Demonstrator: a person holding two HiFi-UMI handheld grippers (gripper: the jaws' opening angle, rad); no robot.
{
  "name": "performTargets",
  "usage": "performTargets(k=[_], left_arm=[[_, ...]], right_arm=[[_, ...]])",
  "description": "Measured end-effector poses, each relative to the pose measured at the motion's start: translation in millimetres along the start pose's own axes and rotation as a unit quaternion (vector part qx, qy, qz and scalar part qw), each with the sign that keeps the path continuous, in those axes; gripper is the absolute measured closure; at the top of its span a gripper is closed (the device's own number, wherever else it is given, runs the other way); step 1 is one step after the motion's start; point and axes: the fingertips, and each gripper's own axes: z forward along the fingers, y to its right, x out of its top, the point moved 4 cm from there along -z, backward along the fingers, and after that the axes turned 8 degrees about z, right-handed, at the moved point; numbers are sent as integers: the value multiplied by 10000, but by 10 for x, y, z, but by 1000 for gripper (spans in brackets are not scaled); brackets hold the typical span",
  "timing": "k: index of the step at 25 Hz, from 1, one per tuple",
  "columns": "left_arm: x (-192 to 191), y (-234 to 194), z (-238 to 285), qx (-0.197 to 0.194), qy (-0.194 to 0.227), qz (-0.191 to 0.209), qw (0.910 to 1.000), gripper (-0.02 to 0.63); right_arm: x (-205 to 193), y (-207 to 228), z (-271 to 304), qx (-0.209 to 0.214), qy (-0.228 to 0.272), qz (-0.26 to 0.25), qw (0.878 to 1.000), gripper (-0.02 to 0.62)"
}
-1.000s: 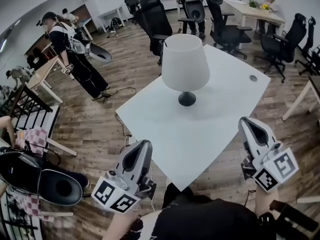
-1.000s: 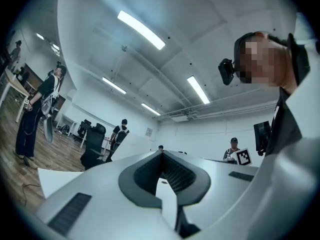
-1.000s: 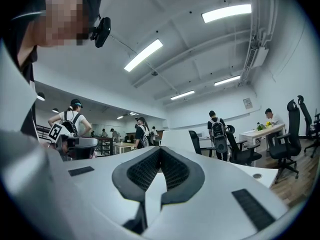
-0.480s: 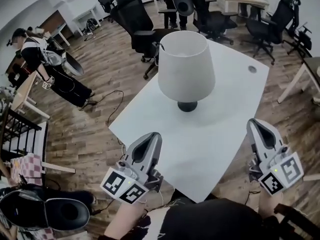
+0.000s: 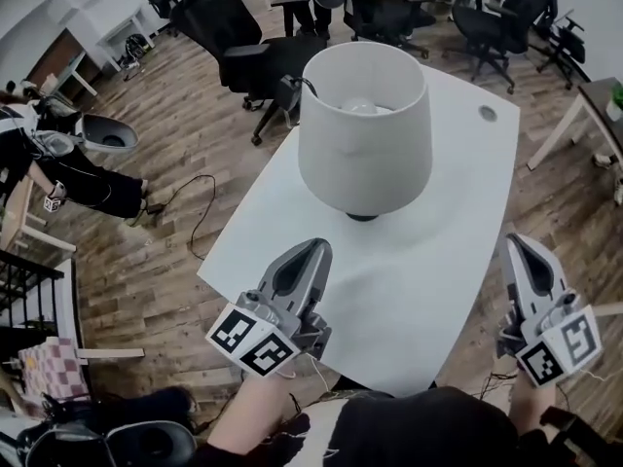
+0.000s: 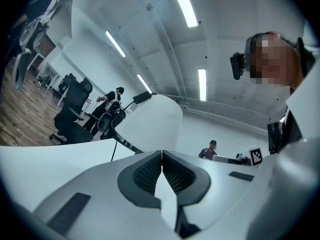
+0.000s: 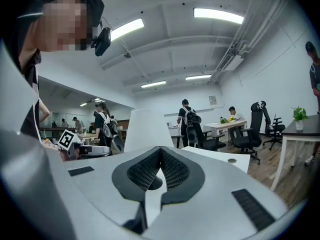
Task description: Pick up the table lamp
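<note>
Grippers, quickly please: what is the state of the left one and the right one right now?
Left gripper: closed, holding nothing, short of the table lamp.
Right gripper: closed, holding nothing.

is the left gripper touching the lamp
Apart. The head view shows a strip of bare table between the shut left gripper and the lamp.

I am facing the table lamp [image 5: 365, 149]: it is standing upright on the white table [image 5: 428, 261], its pale shade open-topped, bulb [image 5: 362, 109] showing, dark round base [image 5: 362, 217] underneath.
</note>
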Motion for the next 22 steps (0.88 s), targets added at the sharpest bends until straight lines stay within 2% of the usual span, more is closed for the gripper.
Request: performTargets(k=[1,3,4,10,16,22], left_arm=[[-35,-47,53,-95,-45,-86,9999,595],[-102,-143,150,-224,-102,-277,9993,478],[-129,-190,189,-263,-112,-376,9989,463],[-237,-378,372,-481,-121,-1093,9928,451],[-181,-430,524,-895,256,-1910,9772,433],[-114,-415,607,-1064,355,-1975,9739,433]], right_arm=[[-22,13,4,-94,-14,37,9999,580],[-63,32,12,-243,-44,71,9997,580],[-74,37,16,-311,-55,70,9995,580],[-54,40,16,-611,-100,44,9981,580],[90,-29,59,-914,21,-38,9958,580],[111,-21,-9,-1061,2,-9,9944,580]])
